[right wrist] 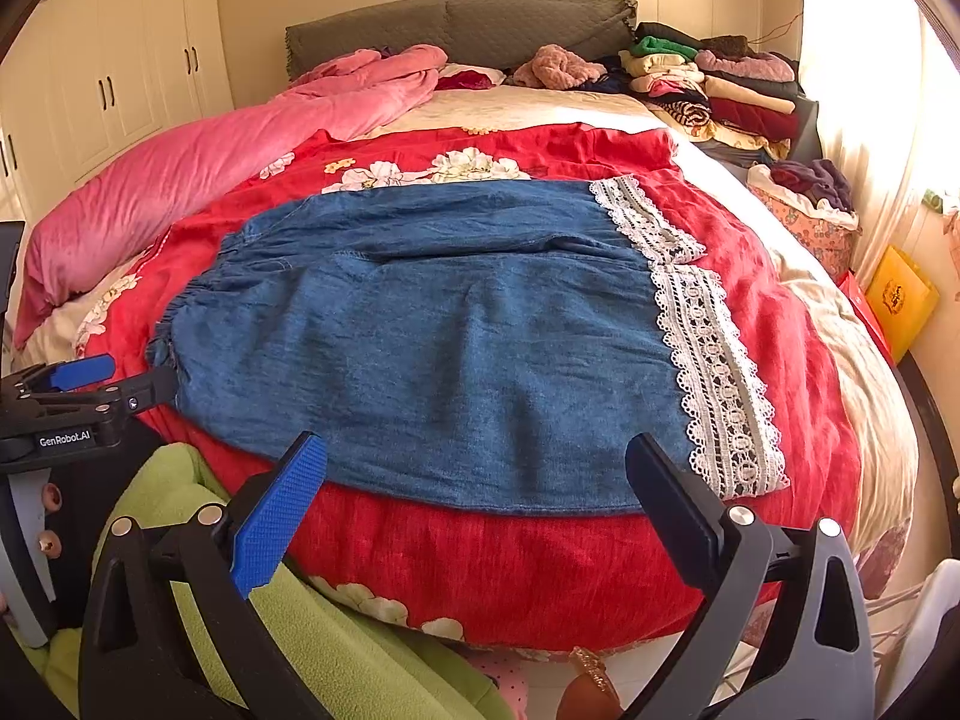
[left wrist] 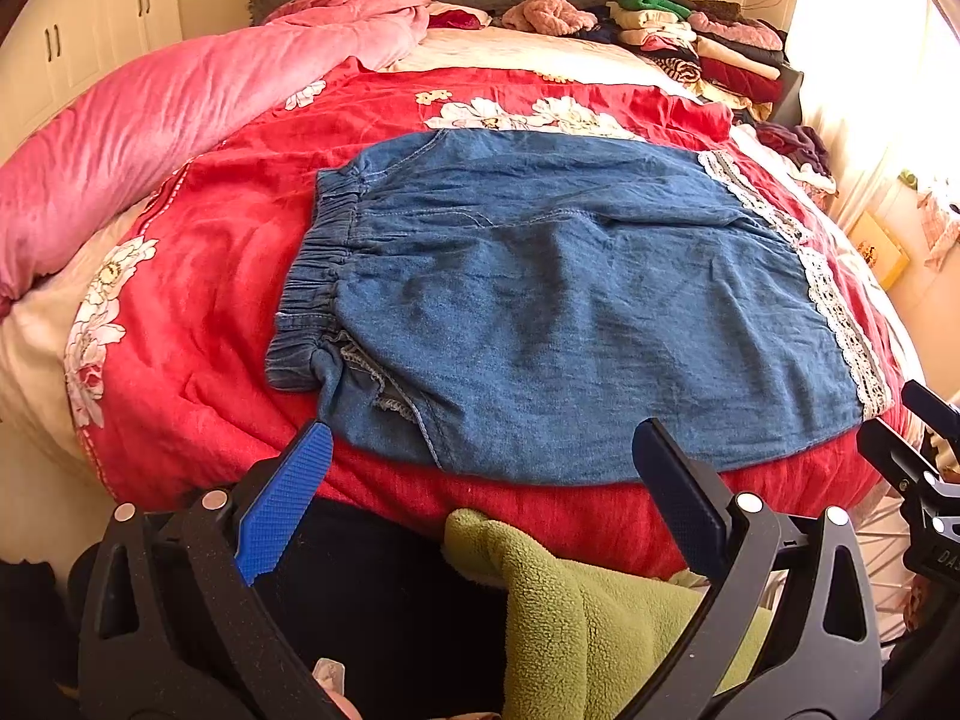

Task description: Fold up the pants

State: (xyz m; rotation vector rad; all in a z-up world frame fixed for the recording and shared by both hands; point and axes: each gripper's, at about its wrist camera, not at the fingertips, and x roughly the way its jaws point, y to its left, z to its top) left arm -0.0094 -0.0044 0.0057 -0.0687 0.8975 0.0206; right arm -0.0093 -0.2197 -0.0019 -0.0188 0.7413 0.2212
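the denim pants (left wrist: 540, 300) lie crosswise just ahead of both released tools, waistband (left wrist: 312, 276) toward the left tool (left wrist: 480, 456), lace hems (right wrist: 708, 360) toward the right tool (right wrist: 477, 462).

Denim pants (left wrist: 540, 312) lie flat on the bed's red floral quilt (left wrist: 210, 276).

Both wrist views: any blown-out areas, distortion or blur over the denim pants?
Left wrist view: window side at right is blown out; the blue denim pants with white lace hems are evenly lit and sharp; fisheye bows the red floral quilt. Right wrist view: same glare at right, pants in focus, corners vignetted.
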